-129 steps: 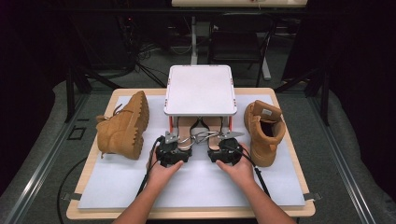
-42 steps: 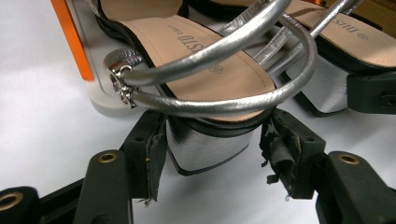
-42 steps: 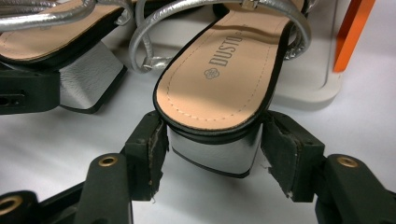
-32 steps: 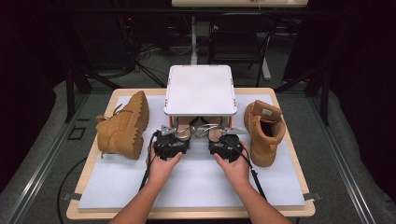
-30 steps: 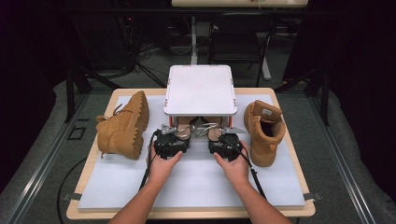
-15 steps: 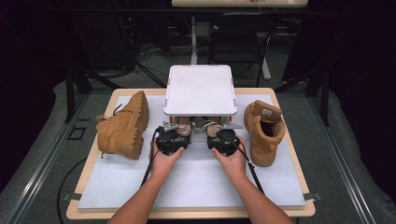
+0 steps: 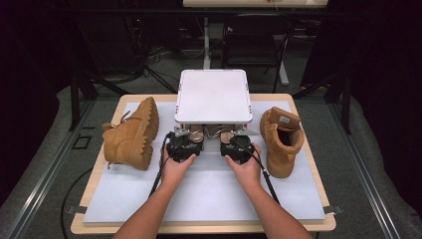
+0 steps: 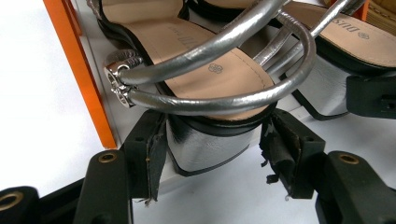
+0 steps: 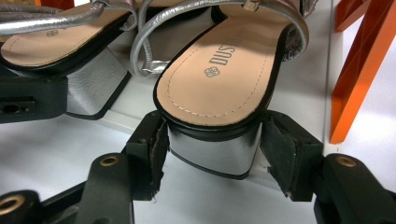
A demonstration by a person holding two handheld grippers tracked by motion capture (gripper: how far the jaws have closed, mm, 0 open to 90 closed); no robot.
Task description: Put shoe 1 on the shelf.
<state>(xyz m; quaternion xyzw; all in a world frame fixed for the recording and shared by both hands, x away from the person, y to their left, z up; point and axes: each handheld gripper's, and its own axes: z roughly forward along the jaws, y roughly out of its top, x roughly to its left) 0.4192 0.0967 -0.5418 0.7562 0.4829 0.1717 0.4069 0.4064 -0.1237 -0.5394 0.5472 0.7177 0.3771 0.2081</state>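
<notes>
L gripper is seen w/ jaws set either side of the block heel of one silver strappy sandal; L pad is pressed on the heel, R pad is at its edge w/ contact not clearly resolved, so a light grasp is read. R gripper is placed likewise round the heel of the second silver sandal, both pads just at the heel sides. Both sandals are found side by side under the white shelf w/ orange legs, mid-table betw. two tan boots, in high view.
</notes>
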